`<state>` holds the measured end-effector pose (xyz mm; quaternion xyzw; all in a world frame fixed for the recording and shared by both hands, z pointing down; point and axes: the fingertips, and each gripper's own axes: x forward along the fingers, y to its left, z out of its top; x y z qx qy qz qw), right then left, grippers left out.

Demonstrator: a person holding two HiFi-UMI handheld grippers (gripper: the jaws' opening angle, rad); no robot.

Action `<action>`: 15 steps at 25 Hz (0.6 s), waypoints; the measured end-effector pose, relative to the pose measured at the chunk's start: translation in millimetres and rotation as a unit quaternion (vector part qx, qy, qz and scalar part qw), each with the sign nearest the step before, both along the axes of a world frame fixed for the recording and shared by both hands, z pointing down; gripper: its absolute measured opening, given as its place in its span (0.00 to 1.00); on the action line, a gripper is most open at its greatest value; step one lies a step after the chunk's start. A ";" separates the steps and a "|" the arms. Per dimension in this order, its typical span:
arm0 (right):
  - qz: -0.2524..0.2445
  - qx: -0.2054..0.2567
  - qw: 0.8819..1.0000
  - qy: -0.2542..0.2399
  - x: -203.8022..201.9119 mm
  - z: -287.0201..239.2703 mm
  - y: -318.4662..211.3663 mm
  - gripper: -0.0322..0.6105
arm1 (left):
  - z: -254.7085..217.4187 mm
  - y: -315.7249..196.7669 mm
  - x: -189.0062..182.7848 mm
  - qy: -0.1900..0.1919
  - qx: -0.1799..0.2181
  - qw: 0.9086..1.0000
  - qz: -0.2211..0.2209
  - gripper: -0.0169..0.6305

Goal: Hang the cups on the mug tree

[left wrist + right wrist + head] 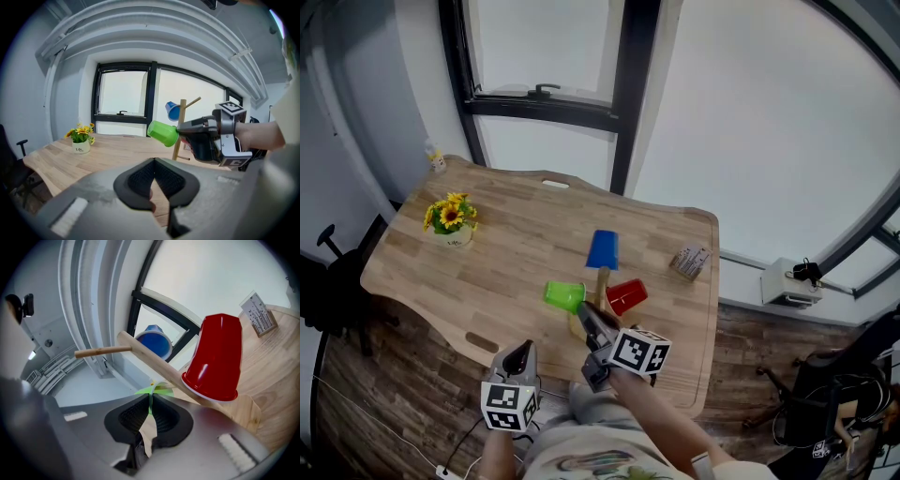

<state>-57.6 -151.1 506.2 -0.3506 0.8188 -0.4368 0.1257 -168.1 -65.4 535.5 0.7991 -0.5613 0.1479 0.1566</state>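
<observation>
one red cup (pixel 626 296) by mug tree (pixel 602 279), flowers (pixel 450 217) left

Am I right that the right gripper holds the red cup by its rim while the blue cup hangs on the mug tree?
Not quite: the left gripper view shows the right gripper holding the green cup by its rim; the blue cup does hang on the mug tree.

My right gripper (pixel 586 311) is clamped on the rim of the green cup (pixel 564 295), nearly level, right against the mug tree (pixel 602 279). My left gripper (pixel 523 349) hangs closed and empty, short of that tree, tilted slightly down
</observation>
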 end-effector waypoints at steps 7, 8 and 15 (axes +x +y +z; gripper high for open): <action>0.010 -0.019 0.999 0.023 5.3 10.0 2.0 0.08 | -0.3 2.1 -0.4 0.002 -0.001 1.000 0.001 0.03; 0.012 -0.021 0.999 0.025 6.4 11.8 2.4 0.08 | 0.1 2.7 -0.3 0.003 -0.002 1.000 0.001 0.03; 0.020 -0.026 0.998 0.047 13.7 18.9 6.5 0.09 | 4.4 8.7 2.3 0.010 -0.003 1.000 0.002 0.03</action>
